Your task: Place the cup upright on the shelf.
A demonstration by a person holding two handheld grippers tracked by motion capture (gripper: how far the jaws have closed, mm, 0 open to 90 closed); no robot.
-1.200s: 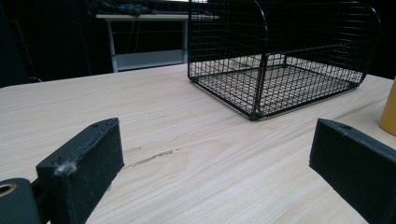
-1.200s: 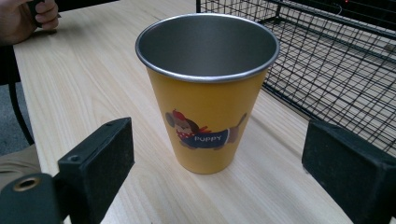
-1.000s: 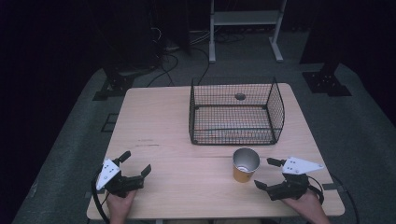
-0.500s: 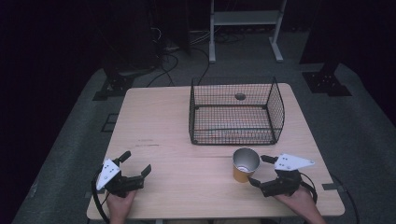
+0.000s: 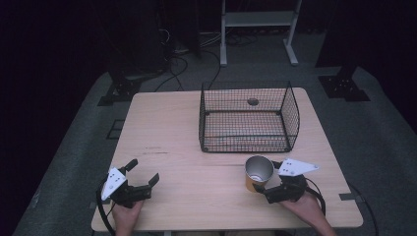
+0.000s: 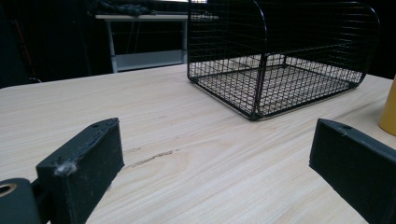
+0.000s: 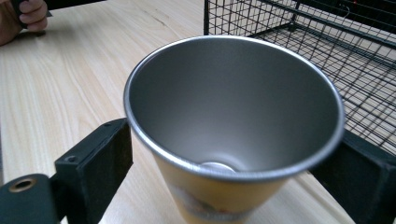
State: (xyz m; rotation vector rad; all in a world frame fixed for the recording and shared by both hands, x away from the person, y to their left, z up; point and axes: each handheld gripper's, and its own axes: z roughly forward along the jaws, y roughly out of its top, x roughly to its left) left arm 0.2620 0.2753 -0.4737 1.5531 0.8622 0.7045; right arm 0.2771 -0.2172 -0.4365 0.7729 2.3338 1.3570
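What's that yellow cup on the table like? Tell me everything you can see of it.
The cup stands upright on the wooden table, just in front of the wire basket. It tapers downward, yellow outside, bare dull metal inside, and is empty. The right gripper has a jaw on either side of it; contact is unclear.

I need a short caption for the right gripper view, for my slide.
Open right gripper straddles an upright yellow metal cup on the wooden table, beside a wire basket.

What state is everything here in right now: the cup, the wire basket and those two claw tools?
Cup: upright on the table, empty, between the right jaws.
Wire basket: upright, open top, nothing inside.
Left gripper: jaws wide apart, holding nothing.
Right gripper: jaws open around the cup; contact unclear.
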